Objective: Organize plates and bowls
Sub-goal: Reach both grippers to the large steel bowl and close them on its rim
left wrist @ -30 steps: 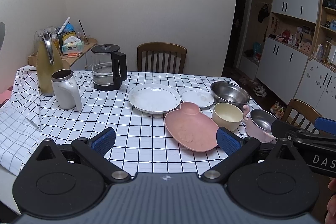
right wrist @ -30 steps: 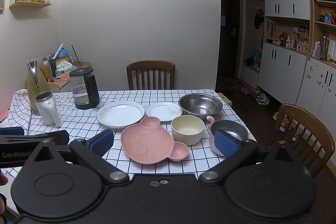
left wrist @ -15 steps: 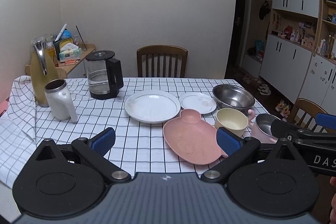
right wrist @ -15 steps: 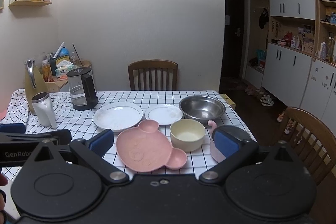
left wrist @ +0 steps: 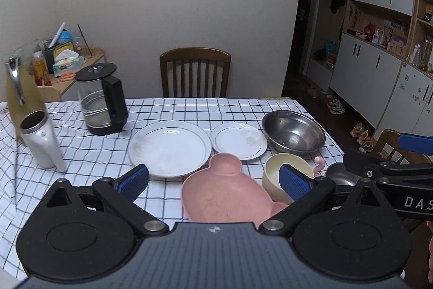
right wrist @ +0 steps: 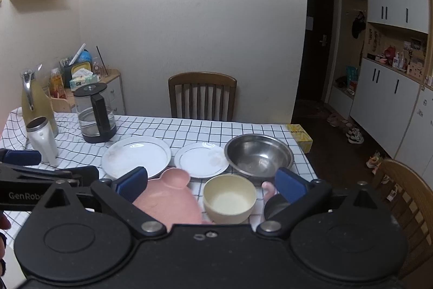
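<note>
Both grippers [left wrist: 213,179] [right wrist: 211,182] gape empty, their bodies hiding the pink plate's [left wrist: 227,194] near edge.

The left gripper [left wrist: 215,178] is held level with its jaws spread wide. The right gripper [right wrist: 212,182], just beside it, is likewise wide apart and empty.

Right tool [right wrist: 212,184] open above cream bowl [right wrist: 229,199], pink plate [right wrist: 169,198], steel bowl [right wrist: 259,155]
</note>
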The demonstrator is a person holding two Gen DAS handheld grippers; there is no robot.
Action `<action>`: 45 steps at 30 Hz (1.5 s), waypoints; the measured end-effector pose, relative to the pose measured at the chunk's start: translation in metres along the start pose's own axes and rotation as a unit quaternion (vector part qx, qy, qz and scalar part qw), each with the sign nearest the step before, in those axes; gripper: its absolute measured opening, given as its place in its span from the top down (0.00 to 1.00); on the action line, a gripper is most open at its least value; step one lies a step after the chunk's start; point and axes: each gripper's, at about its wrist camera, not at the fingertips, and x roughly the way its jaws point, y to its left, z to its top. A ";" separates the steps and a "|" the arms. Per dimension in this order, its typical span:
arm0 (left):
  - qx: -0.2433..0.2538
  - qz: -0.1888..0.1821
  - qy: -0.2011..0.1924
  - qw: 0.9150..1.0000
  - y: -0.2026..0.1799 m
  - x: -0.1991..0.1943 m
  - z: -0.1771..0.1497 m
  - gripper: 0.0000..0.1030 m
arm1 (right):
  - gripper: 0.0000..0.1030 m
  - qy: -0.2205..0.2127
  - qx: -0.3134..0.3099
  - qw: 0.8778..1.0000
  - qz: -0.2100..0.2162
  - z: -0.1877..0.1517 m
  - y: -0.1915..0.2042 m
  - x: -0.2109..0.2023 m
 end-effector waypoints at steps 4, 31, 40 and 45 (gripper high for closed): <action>0.011 -0.005 0.010 1.000 -0.015 0.028 0.020 0.00 | 0.02 0.018 -0.008 1.000 0.007 0.017 -0.020 0.026; 0.020 -0.025 0.167 0.985 -0.083 0.271 0.120 0.00 | 0.14 0.221 0.052 0.974 -0.005 0.076 -0.174 0.264; -0.005 -0.025 0.231 0.973 -0.098 0.340 0.107 0.01 | 0.26 0.278 0.080 0.957 0.001 0.062 -0.203 0.327; -0.021 -0.023 0.255 0.967 -0.100 0.367 0.101 0.08 | 0.36 0.305 0.095 0.948 0.010 0.049 -0.213 0.353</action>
